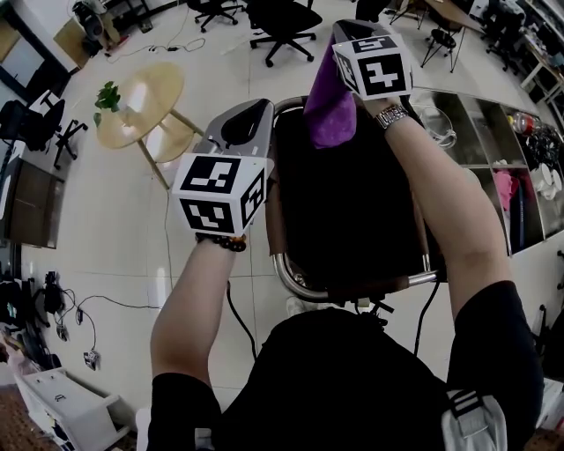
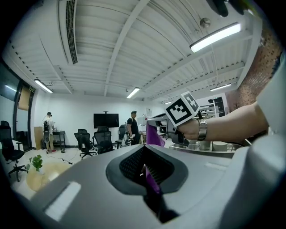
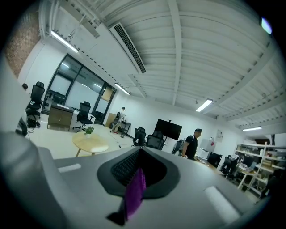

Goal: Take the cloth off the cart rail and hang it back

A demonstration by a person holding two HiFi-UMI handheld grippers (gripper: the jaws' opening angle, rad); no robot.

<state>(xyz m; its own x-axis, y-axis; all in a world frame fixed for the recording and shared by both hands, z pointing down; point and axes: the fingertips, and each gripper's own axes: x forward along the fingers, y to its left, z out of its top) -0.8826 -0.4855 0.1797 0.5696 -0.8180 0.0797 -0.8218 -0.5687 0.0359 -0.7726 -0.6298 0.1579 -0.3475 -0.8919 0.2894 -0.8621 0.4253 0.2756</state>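
The purple cloth (image 1: 330, 101) hangs bunched in the air over the far end of the black cart (image 1: 352, 211), clear of its chrome rail (image 1: 295, 280). My right gripper (image 1: 342, 40) is raised above the cart and shut on the cloth's top. In the right gripper view a purple fold (image 3: 134, 194) sticks out of the shut jaws. My left gripper (image 1: 254, 114) is held at the cart's left side. In the left gripper view its jaws are shut with a thin strip of the cloth (image 2: 151, 176) pinched between them. That view also shows the right gripper's marker cube (image 2: 183, 109) with the cloth (image 2: 154, 134) hanging below it.
A round wooden table (image 1: 141, 101) with a small plant (image 1: 107, 95) stands to the left. Black office chairs (image 1: 282, 22) are beyond the cart, and a steel counter (image 1: 476, 123) runs along the right. Cables lie on the floor. A person (image 2: 132, 125) stands far off by a screen.
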